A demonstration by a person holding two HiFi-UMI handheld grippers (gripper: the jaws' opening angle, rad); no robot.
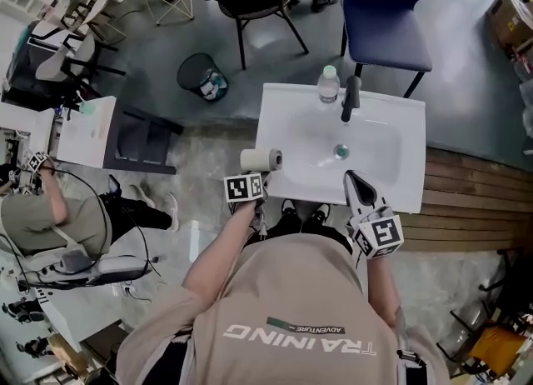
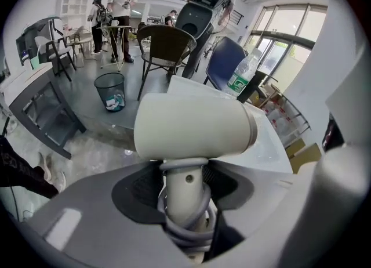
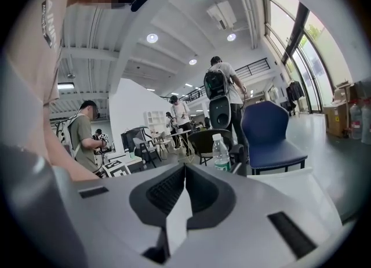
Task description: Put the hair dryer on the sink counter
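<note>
Pinching the dryer handle, the left gripper poises it at the counter corner for placing; the right gripper idles, jaws together.

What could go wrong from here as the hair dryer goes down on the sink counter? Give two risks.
1. The hair dryer, held by the left tool, hangs at the front left corner of the sink counter. On that narrow rim it might roll off the edge or into the basin.
2. The cord is coiled round the handle between the jaws, so it might snag on release.
</note>
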